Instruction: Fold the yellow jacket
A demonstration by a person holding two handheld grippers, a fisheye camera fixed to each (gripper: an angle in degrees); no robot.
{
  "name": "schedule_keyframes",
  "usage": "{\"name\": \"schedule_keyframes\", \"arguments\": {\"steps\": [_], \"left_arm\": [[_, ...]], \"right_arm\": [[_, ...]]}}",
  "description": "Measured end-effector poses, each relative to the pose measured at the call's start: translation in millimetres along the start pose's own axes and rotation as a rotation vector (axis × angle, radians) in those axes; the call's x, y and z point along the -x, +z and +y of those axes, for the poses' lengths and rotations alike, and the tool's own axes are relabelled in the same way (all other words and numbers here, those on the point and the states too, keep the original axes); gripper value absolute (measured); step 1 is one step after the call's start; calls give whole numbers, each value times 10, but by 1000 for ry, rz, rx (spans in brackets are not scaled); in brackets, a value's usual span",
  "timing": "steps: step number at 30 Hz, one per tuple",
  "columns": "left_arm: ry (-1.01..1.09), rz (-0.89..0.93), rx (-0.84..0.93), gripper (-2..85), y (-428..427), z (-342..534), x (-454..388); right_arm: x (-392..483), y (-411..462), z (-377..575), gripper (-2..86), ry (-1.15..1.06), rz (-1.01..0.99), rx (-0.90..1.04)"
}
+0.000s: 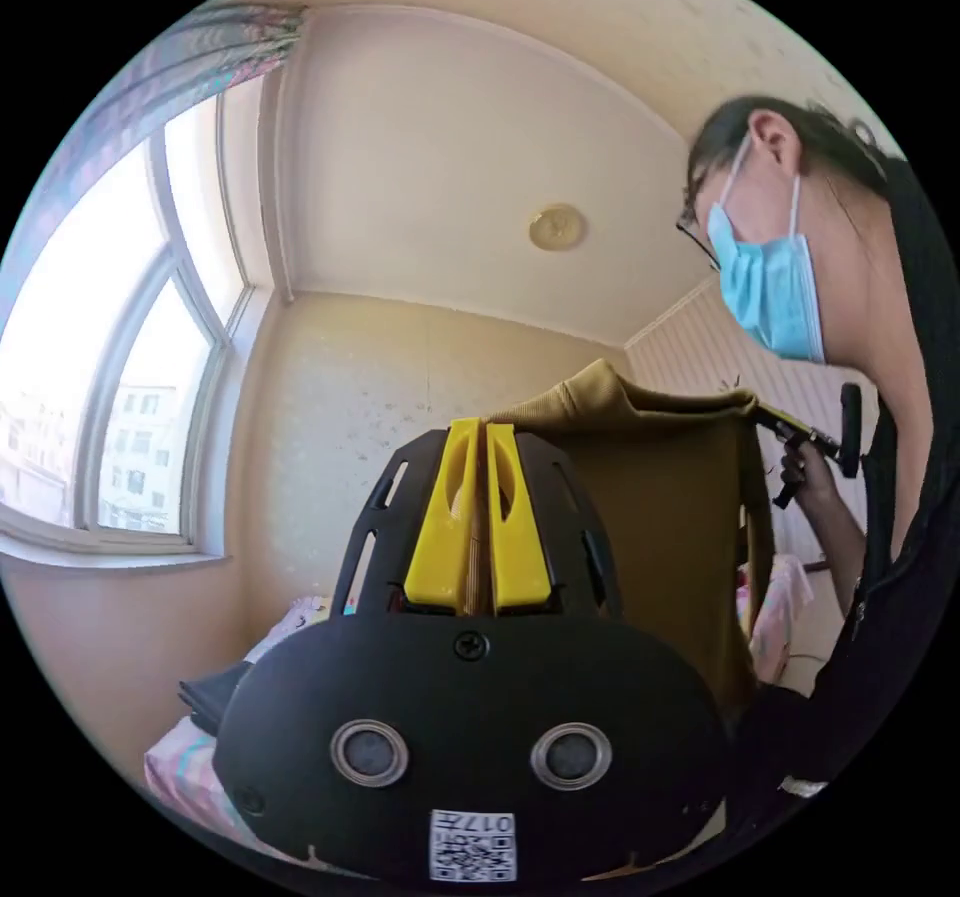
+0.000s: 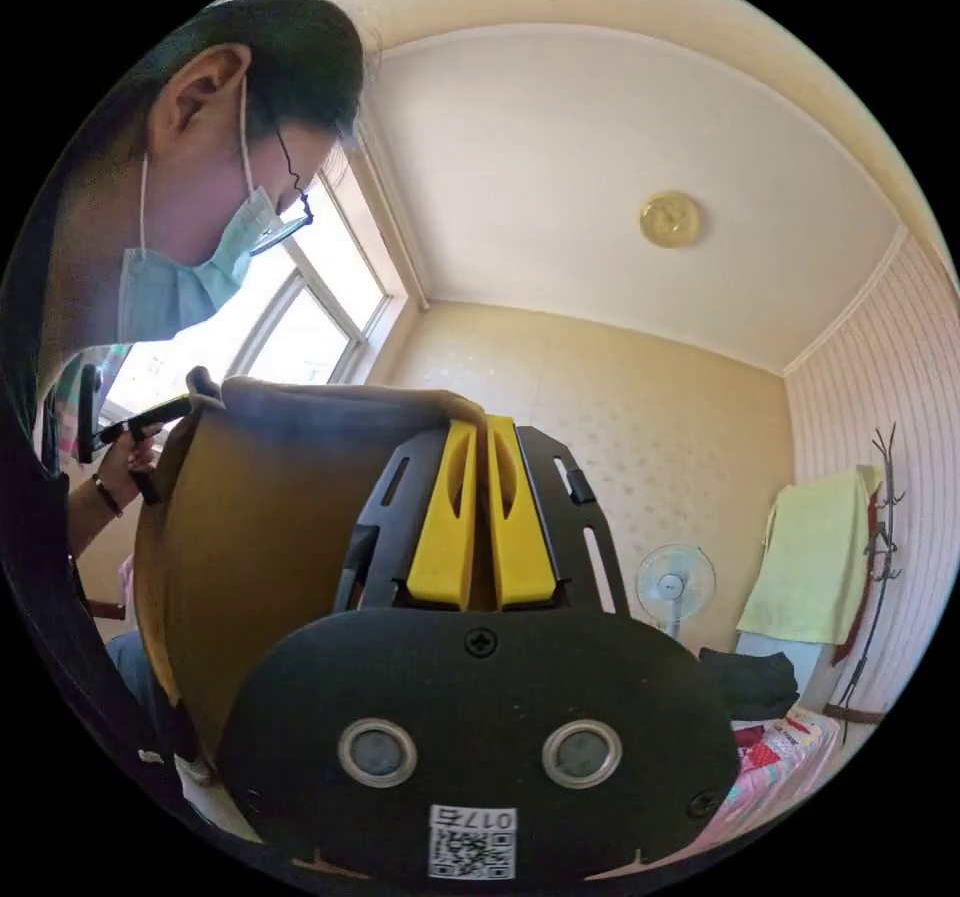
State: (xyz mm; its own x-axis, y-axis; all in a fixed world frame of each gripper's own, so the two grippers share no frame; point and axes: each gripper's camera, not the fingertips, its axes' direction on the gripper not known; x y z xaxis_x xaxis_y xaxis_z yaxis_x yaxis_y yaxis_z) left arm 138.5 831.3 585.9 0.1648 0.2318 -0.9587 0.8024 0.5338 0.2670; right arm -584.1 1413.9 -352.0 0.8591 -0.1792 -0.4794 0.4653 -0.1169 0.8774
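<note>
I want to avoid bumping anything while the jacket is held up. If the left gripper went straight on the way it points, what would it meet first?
Probably nothing near: beyond the left gripper, shut on the yellow jacket, only the far wall shows, though depth is unclear.

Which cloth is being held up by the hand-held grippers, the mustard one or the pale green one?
The mustard yellow jacket, pinched along its top edge by the right hand-held gripper. The pale green cloth just hangs by the coat stand.
</note>
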Motion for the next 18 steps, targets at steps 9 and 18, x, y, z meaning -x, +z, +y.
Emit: {"name": "schedule_keyframes", "arguments": {"steps": [9, 18], "left_arm": [[41, 150, 40, 0, 2454, 192, -32], [-546, 342, 712, 50, 6684, 2338, 950]], "right_arm": [[-953, 2234, 859, 25, 150, -39, 210], [-1674, 5445, 3188, 100, 254, 173, 848]]}}
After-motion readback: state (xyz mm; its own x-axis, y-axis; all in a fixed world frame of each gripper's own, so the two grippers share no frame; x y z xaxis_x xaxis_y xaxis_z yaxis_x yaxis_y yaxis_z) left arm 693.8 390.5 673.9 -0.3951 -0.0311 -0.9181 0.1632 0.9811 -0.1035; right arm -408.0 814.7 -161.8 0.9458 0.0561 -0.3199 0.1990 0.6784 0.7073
